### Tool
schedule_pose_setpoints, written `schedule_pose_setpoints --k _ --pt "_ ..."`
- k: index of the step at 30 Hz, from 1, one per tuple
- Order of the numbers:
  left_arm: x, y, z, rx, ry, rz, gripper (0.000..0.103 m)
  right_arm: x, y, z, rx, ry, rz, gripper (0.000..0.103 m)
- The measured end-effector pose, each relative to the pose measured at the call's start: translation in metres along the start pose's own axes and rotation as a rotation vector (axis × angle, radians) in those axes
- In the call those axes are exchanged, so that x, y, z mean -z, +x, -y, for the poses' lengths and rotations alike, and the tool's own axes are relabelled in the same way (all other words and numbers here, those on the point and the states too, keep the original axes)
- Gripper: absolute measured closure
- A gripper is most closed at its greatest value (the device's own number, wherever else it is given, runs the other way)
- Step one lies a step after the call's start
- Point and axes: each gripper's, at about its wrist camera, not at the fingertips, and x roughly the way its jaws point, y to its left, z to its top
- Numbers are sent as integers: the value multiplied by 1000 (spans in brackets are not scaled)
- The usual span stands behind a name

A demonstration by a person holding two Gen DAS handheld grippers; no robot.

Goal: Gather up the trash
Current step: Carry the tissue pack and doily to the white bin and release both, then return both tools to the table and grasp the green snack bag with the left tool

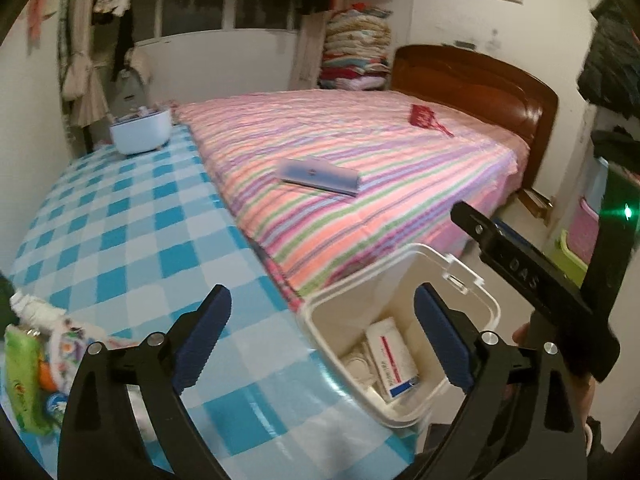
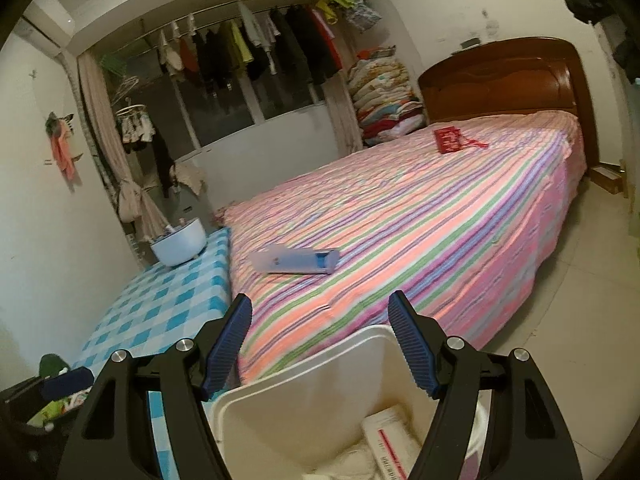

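Note:
A white open bin (image 1: 472, 288) stands at the foot corner of the bed; a white box with a red stripe (image 1: 394, 354) and crumpled paper lie inside it. My left gripper (image 1: 322, 336) is open and empty, above the bin's near rim. My right gripper (image 2: 320, 344) is open and empty, directly over the bin (image 2: 280, 420); its body shows in the left wrist view (image 1: 532, 280). A long pale blue box (image 1: 320, 175) lies on the striped bedspread; it also shows in the right wrist view (image 2: 296, 261). A red packet (image 2: 450, 140) lies near the headboard.
A blue checked sheet (image 1: 120, 240) covers the bed's left part, with a pale blue bowl of items (image 1: 140, 130) at its far end. Colourful packets (image 1: 36, 364) lie at the near left. Folded quilts (image 2: 384, 92), hanging clothes and a tiled floor (image 2: 580, 300) surround the bed.

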Motion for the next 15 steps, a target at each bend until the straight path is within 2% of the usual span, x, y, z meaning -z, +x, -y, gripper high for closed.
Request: schedule_pose_setpoints --k 8,15 --pt "0 -28 -52 -116 -100 30 9 9 9 -49 -123 -59 -32 34" --pt "12 -50 -115 -271 -219 32 8 23 18 -90 -204 -109 -72 34"
